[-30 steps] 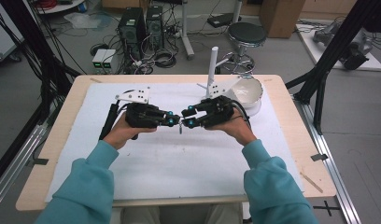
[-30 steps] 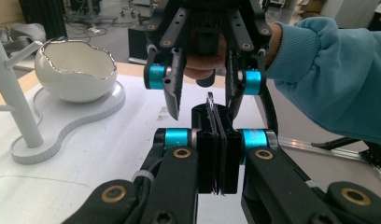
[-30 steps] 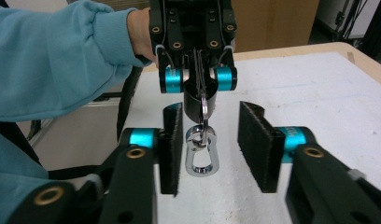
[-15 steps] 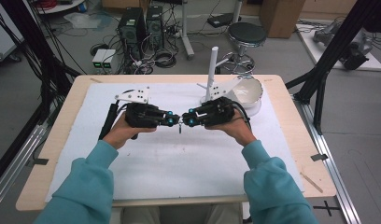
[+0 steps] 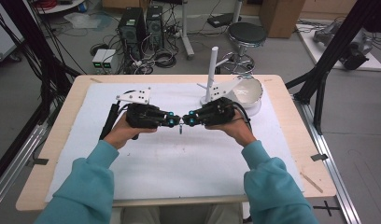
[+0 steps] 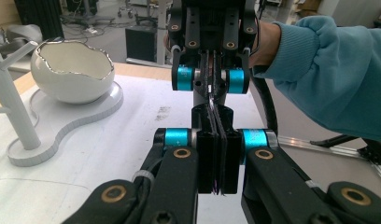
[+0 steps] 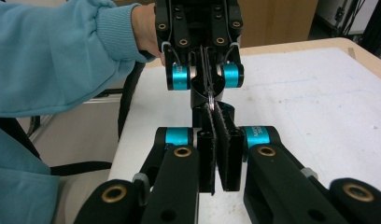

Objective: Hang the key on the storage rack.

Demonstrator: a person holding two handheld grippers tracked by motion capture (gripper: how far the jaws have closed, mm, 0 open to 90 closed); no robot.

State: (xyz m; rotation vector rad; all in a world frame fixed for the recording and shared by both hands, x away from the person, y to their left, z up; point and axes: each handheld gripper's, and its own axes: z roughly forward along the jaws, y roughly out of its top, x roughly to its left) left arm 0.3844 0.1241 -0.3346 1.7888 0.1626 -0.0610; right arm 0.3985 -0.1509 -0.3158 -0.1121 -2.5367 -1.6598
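My left gripper (image 5: 176, 122) and right gripper (image 5: 186, 121) meet tip to tip over the middle of the white mat (image 5: 179, 163). A small thin silvery metal piece (image 5: 180, 127) sits between the tips and hangs slightly below them. In the left gripper view my own jaws (image 6: 215, 114) are pressed together on the metal piece (image 6: 211, 99), with the right gripper (image 6: 212, 88) facing them. In the right gripper view my jaws (image 7: 212, 112) close at their tips on the same shiny piece (image 7: 211, 100), held from the far side by the left gripper (image 7: 207, 86).
A white bowl with a jagged eggshell rim (image 5: 247, 91) (image 6: 72, 70) sits on a white base (image 6: 62, 126) at the back right, beside a white post with pegs (image 5: 212, 70). Computers, cables and a stool stand on the floor beyond the table.
The two grippers have drawn slightly closer, and their tips now touch at the small metal piece. The right gripper has shifted a little to the left.
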